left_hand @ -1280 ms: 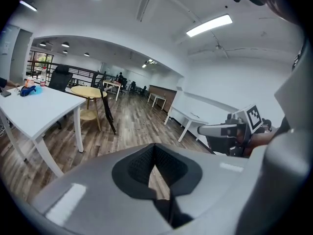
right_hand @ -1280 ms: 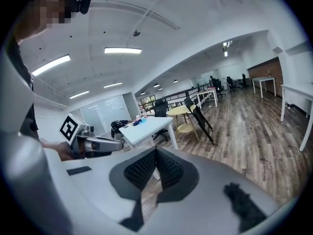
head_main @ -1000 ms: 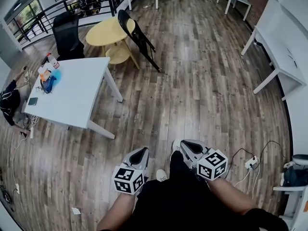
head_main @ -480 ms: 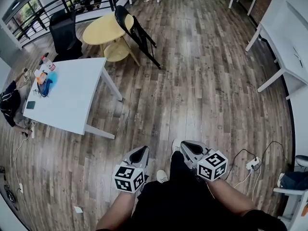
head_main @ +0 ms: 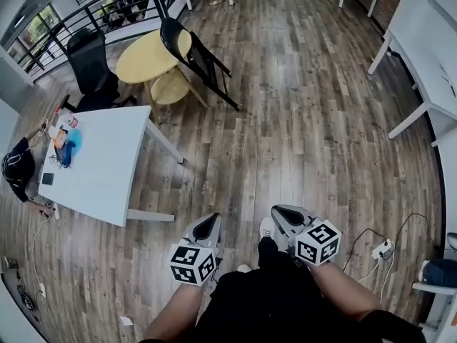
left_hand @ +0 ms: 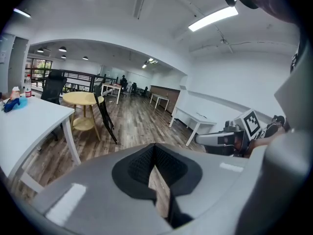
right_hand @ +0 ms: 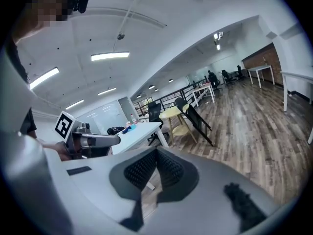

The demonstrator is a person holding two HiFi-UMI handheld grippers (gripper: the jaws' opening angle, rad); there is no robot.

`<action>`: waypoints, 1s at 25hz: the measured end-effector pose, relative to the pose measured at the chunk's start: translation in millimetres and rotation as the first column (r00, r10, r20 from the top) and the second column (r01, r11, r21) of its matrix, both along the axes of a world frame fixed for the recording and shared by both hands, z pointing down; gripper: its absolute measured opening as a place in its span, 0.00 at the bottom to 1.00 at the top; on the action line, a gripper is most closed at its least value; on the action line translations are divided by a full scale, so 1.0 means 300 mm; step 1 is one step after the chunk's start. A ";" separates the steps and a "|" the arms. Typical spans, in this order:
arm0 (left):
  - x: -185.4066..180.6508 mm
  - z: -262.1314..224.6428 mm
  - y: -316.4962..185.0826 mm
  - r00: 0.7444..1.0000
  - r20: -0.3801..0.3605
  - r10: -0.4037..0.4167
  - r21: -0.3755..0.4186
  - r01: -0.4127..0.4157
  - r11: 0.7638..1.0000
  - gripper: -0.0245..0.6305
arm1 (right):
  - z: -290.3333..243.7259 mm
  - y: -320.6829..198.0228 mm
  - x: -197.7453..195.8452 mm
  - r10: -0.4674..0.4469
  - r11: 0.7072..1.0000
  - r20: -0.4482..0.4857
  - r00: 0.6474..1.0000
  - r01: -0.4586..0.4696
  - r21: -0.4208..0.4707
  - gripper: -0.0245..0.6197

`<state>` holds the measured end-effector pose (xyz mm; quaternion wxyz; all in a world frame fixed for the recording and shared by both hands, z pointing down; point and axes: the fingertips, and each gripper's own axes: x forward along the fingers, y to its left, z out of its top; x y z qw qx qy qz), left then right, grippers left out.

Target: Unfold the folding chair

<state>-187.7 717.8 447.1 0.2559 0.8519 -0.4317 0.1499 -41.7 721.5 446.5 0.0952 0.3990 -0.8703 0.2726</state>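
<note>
**Far across the wood floor, the folded chair leans on the yellow table**

Near the bottom edge of the head view, the left gripper (head_main: 211, 221) and the right gripper (head_main: 278, 211) are held side by side in front of the person's dark trousers (head_main: 264, 299). Each carries its cube with square markers, and both point out over the brown plank floor (head_main: 300, 134). The left gripper's own view shows its black ribbed pads (left_hand: 139, 165) pressed together with nothing between them. The right gripper's view shows the same: ribbed pads (right_hand: 168, 168) closed on each other, empty. A white shoe (head_main: 265, 227) shows between the two tools.

The black folding chair (head_main: 196, 56) stands well apart from both grippers, near the top of the head view. It is folded flat and tilted, its top resting against the rim of the round yellow wooden table (head_main: 143, 52) and its feet on the floor. The left gripper's view shows it as a thin dark slant beside the yellow table, and so does the right gripper's view.

Nearer the person, on the left, is a white rectangular table (head_main: 107, 170) with a blue object (head_main: 70, 140) and a small dark flat device (head_main: 46, 179) on it. A black office chair (head_main: 93, 66) stands beyond it, next to the yellow table. A black metal railing (head_main: 107, 6) runs behind. White desks (head_main: 421, 56) line the right side, and a white power strip with cables (head_main: 378, 249) lies on the floor at lower right.
</note>
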 end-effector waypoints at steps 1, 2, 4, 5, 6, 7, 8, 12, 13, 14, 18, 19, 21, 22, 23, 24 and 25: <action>0.014 -0.009 -0.036 1.000 0.004 0.007 0.009 -0.007 1.000 0.05 | -0.010 -0.038 0.015 0.008 1.000 0.004 1.000 -0.008 0.011 0.04; 0.031 -0.019 -0.071 1.000 0.006 0.015 0.016 -0.015 1.000 0.05 | -0.019 -0.075 0.031 0.014 1.000 0.008 1.000 -0.014 0.020 0.04; 0.068 -0.042 -0.132 1.000 0.004 0.026 0.028 -0.026 0.999 0.05 | -0.037 -0.138 0.061 0.019 0.999 0.012 1.000 -0.019 0.030 0.04; 0.085 -0.054 -0.159 1.000 0.002 0.028 0.033 -0.028 0.999 0.05 | -0.044 -0.166 0.074 0.017 0.999 0.011 1.000 -0.017 0.032 0.04; 0.102 -0.065 -0.183 1.000 0.001 0.030 0.037 -0.030 0.999 0.05 | -0.050 -0.192 0.086 0.014 0.999 0.010 1.000 -0.014 0.034 0.04; 0.117 -0.073 -0.204 0.999 0.001 0.032 0.039 -0.032 0.999 0.05 | -0.056 -0.216 0.096 0.010 0.999 0.010 1.000 -0.010 0.036 0.04; 0.129 -0.077 -0.222 0.999 0.004 0.034 0.038 -0.034 0.999 0.05 | -0.061 -0.239 0.103 0.005 0.999 0.011 1.000 -0.006 0.037 0.04; 0.152 -0.073 -0.279 1.000 0.022 0.019 0.029 -0.019 0.999 0.05 | -0.077 -0.321 0.116 -0.030 0.998 0.018 0.999 0.029 0.049 0.04; 0.154 -0.074 -0.295 1.000 0.027 0.009 0.032 -0.010 0.999 0.05 | -0.082 -0.341 0.119 -0.040 0.998 0.018 0.999 0.039 0.055 0.04; 0.154 -0.074 -0.313 0.999 0.032 -0.003 0.038 0.002 0.999 0.05 | -0.087 -0.362 0.122 -0.049 0.997 0.019 0.999 0.048 0.062 0.04; 0.165 -0.076 -0.392 0.998 0.009 -0.056 0.024 0.056 0.998 0.05 | -0.110 -0.438 0.134 -0.086 0.993 0.022 0.996 0.084 0.088 0.04; 0.178 -0.078 -0.409 0.998 -0.021 -0.065 0.000 0.065 0.998 0.05 | -0.117 -0.454 0.143 -0.095 0.991 0.020 0.995 0.093 0.094 0.04; 0.213 -0.088 -0.439 0.994 -0.080 -0.068 -0.044 0.065 0.997 0.05 | -0.128 -0.483 0.164 -0.105 0.989 0.015 0.994 0.103 0.104 0.04; 0.227 -0.094 -0.451 0.994 -0.091 -0.064 -0.053 0.059 0.997 0.05 | -0.131 -0.496 0.172 -0.107 0.989 0.015 0.994 0.105 0.107 0.04; 0.236 -0.100 -0.460 0.995 -0.087 -0.058 -0.053 0.053 0.997 0.05 | -0.133 -0.507 0.177 -0.108 0.989 0.018 0.994 0.106 0.107 0.04; 0.240 -0.104 -0.467 0.996 -0.072 -0.054 -0.045 0.050 0.998 0.05 | -0.133 -0.515 0.179 -0.110 0.989 0.024 0.994 0.107 0.106 0.04; 0.238 -0.106 -0.473 0.997 -0.055 -0.053 -0.036 0.051 0.998 0.05 | -0.131 -0.518 0.177 -0.112 0.989 0.032 0.993 0.109 0.102 0.04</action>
